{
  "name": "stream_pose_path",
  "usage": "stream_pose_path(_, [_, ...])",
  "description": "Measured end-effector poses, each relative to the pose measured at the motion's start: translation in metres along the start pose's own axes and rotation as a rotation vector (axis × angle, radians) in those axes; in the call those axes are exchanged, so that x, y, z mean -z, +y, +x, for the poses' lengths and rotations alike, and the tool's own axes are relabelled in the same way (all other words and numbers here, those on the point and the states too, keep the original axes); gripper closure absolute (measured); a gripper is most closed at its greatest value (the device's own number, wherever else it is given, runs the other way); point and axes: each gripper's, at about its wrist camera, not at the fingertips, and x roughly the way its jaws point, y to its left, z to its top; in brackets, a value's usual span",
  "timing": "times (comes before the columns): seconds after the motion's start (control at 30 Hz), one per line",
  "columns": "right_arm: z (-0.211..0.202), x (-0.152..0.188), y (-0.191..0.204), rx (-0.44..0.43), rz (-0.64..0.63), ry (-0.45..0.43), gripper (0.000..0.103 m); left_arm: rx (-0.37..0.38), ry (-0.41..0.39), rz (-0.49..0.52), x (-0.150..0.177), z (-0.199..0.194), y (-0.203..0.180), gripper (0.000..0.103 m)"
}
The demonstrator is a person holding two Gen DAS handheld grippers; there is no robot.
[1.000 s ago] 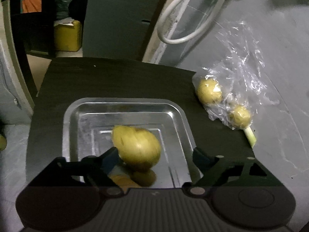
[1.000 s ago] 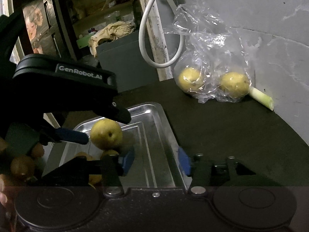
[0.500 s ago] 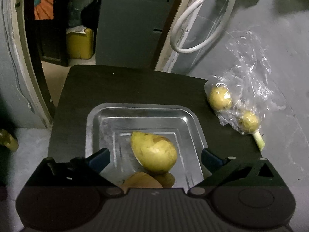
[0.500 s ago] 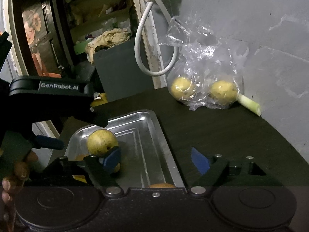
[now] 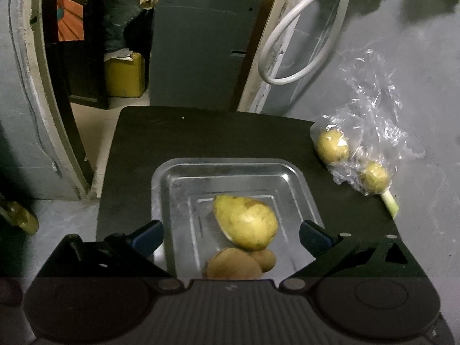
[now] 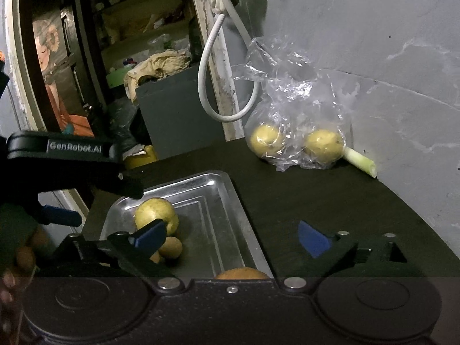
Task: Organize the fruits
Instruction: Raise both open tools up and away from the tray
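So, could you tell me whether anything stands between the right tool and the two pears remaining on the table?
Yes: the clear plastic bag wraps both pears; otherwise the dark tabletop ahead of the right tool looks bare.

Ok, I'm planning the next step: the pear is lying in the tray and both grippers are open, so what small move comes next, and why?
Probably move the right gripper toward the plastic bag. The pear lies free in the metal tray between the open left gripper's fingers, while two yellow fruits sit bagged on the dark table.
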Motion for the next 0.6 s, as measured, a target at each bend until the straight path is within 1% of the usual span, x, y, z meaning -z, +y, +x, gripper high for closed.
stream_pose_path(0.2, [-0.01, -0.001, 0.004, 0.01, -0.007, -0.01, 0.001, -0.021, -0.008, 0.01, 0.011, -0.011, 0.008, 0.001])
stream_pose_path(0.37, [-0.021, -0.002, 0.007, 0.02, -0.019, -0.021, 0.001, -0.03, -0.023, 0.008, 0.018, -0.025, 0.015, 0.001])
stream_pose_path(0.6, [-0.041, -0.001, 0.012, 0.045, -0.032, -0.039, 0.001, -0.026, -0.054, 0.01, 0.027, -0.042, 0.025, 0.001])
